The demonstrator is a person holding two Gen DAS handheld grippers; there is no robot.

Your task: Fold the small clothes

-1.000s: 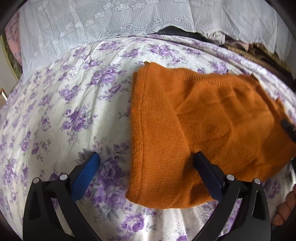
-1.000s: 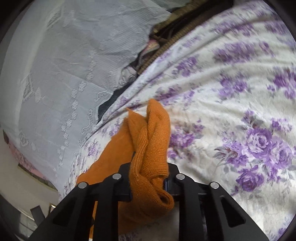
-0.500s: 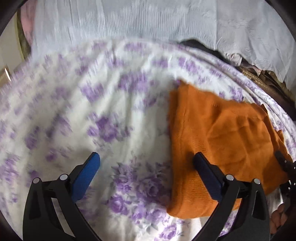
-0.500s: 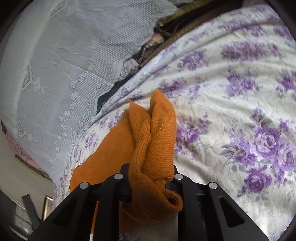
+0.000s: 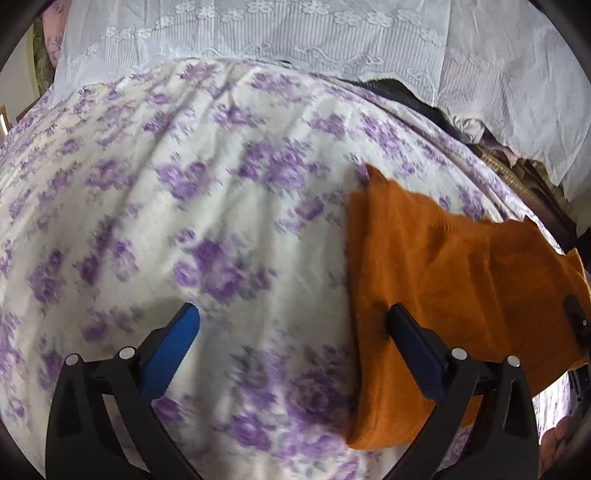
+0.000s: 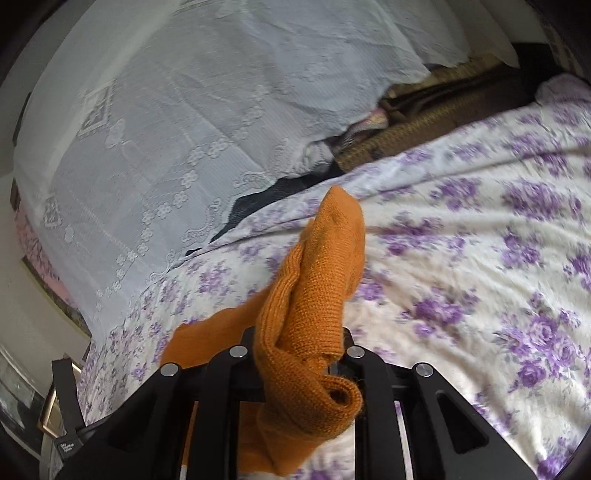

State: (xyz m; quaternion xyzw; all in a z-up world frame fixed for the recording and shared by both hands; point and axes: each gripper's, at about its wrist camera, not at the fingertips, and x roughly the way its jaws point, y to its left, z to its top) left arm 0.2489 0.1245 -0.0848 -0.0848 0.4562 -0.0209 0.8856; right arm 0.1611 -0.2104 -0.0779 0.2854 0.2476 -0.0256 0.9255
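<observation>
An orange knit garment (image 5: 461, 277) lies on the purple-flowered bed sheet (image 5: 184, 184), at the right of the left wrist view. My left gripper (image 5: 291, 325) is open over the bare sheet with nothing between its blue pads; its right finger overlaps the garment's left edge. My right gripper (image 6: 299, 339) is shut on a bunched fold of the orange garment (image 6: 325, 266), which sticks up and forward between the fingers, lifted off the sheet. A black fingertip of the right gripper (image 5: 574, 314) shows at the garment's far right edge.
White lace cloth (image 5: 295, 33) hangs along the back of the bed. Between it and the sheet sit dark and woven brown things (image 6: 443, 122). The flowered sheet (image 6: 480, 277) spreads wide to the right. A person's finger (image 5: 554, 439) shows at the lower right.
The left gripper has slid left off the garment, which now lies at the right of its view. The right gripper has risen with the bunched fold still in it.
</observation>
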